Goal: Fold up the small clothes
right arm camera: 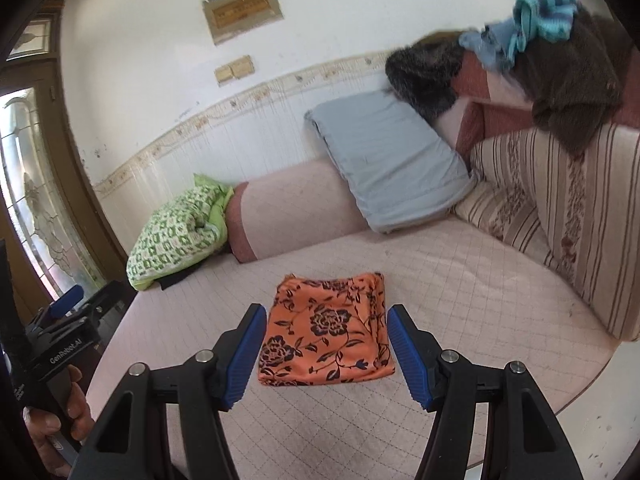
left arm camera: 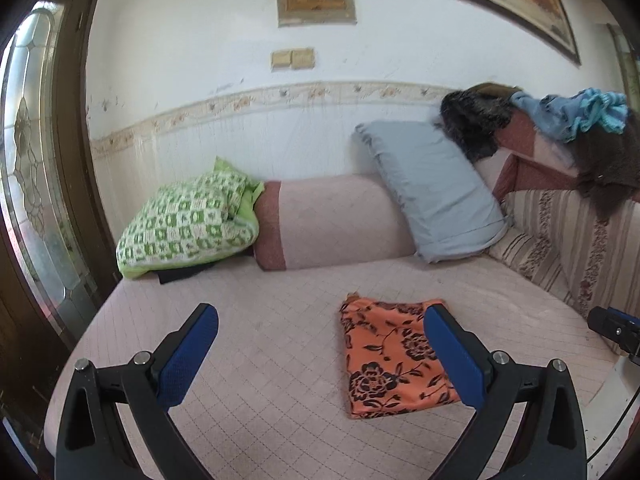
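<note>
An orange cloth with black flowers (left arm camera: 390, 356) (right arm camera: 330, 332) lies folded into a rough square on the pale quilted seat (left arm camera: 260, 340) (right arm camera: 460, 280). My left gripper (left arm camera: 320, 316) hangs open above the seat, its right blue pad (left arm camera: 456, 356) over the cloth's right edge and nothing between the fingers. My right gripper (right arm camera: 326, 320) is open too, its blue pads framing the cloth from just in front, apart from it. The left gripper (right arm camera: 66, 304) shows at the left edge of the right wrist view, held by a hand (right arm camera: 60, 424).
A green checked cushion (left arm camera: 188, 224) (right arm camera: 176, 236), a pink bolster (left arm camera: 332, 224) (right arm camera: 296, 208) and a grey pillow (left arm camera: 432, 192) (right arm camera: 392, 160) line the back wall. A striped backrest (left arm camera: 576, 240) (right arm camera: 560, 216) stands at the right with brown and turquoise garments (left arm camera: 580, 116) (right arm camera: 540, 20) on top. A glazed door (left arm camera: 36, 184) is left.
</note>
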### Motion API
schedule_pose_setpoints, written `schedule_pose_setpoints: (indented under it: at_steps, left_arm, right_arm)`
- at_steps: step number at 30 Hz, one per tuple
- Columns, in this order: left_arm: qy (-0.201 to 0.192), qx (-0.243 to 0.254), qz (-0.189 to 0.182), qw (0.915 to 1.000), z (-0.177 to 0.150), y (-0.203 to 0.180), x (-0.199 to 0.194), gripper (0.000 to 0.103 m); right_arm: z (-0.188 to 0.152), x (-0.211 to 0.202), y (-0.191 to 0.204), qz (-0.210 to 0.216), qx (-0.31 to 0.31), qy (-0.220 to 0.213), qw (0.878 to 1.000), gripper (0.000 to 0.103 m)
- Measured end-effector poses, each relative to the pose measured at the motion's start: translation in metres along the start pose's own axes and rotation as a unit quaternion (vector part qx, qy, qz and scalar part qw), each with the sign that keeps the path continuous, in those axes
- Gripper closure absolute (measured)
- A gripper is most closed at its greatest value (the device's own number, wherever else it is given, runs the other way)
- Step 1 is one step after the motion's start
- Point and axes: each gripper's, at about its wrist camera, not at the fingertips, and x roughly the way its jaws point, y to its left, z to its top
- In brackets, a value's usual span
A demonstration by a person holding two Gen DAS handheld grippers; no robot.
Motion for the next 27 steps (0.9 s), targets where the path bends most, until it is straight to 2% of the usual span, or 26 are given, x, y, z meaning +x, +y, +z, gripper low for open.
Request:
schedule_pose_setpoints:
  at_steps: [5,7,10,15,19,21,23,27]
  left_arm:
    - [0.069,-0.048,0.009,0.9964,-0.016,0.031,0.084,0.001]
    - [0.094,-0.072,0.031,0.9925,-0.021,0.047,0.120,0.001]
    - [0.108,-0.090,0.051,0.9887,-0.025,0.061,0.154,0.001]
    - [0.135,-0.115,0.050,0.9828,-0.032,0.068,0.205,0.001]
    - [0.170,-0.105,0.006,0.9798,-0.045,0.049,0.239,0.001]
    - [0.184,-0.084,-0.030,0.9787,-0.056,0.032,0.253,0.001]
    - [0.202,-0.077,-0.070,0.9739,-0.066,0.020,0.266,0.001]
    - [0.219,-0.064,-0.126,0.9656,-0.080,0.002,0.284,0.001]
  right_arm:
    - [-0.004,0.081,-0.038,0.012,0.073,0.046,0.996,0.037]
    - [-0.004,0.112,-0.054,0.023,0.106,0.055,0.993,0.037]
    - [-0.002,0.154,-0.069,0.028,0.134,0.060,0.989,0.037]
    - [-0.004,0.218,-0.081,0.035,0.153,0.083,0.984,0.037]
    - [-0.006,0.252,-0.093,0.039,0.151,0.096,0.983,0.037]
    - [-0.007,0.262,-0.105,0.038,0.156,0.098,0.982,0.037]
    - [-0.010,0.273,-0.118,0.038,0.176,0.104,0.978,0.036]
    - [-0.012,0.306,-0.132,0.054,0.204,0.158,0.965,0.035]
